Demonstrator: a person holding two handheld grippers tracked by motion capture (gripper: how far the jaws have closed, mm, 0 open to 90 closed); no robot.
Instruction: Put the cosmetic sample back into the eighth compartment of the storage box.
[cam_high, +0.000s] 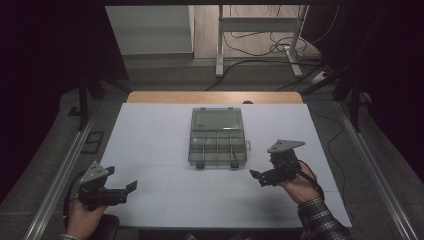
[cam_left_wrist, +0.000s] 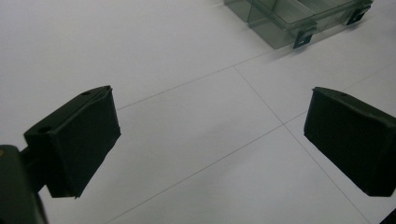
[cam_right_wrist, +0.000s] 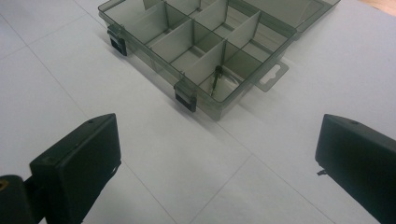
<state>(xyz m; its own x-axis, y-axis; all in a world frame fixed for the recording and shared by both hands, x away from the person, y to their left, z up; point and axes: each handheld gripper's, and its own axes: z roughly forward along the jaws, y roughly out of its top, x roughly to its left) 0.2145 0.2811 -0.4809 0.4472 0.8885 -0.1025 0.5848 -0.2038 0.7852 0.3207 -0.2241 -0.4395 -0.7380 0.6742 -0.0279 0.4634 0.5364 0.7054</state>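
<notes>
From the high view, a smoky translucent plastic compartment box (cam_high: 218, 138) lies mid-worktop (cam_high: 150, 135), lid open toward the far side, long axis near-to-far. The left tool (cam_high: 127, 190) and right tool (cam_high: 256, 176) hover near, both spread and empty.

Left gripper view: matte black pads (cam_left_wrist: 77, 140), box corner (cam_left_wrist: 299, 18) far right.

Right gripper view: gridded dividers; a small dark screw-like piece (cam_right_wrist: 215, 79) in the near right compartment.

The left gripper (cam_high: 131, 187) sits low at about 7 o'clock, held in the person's left hand (cam_high: 85, 216), its 2 jaws spread wide and pointing toward 3 o'clock. The right gripper (cam_high: 256, 177), at about 4 o'clock, is gripped by the right hand (cam_high: 299, 187), jaws wide apart, aimed toward 9 o'clock.
</notes>
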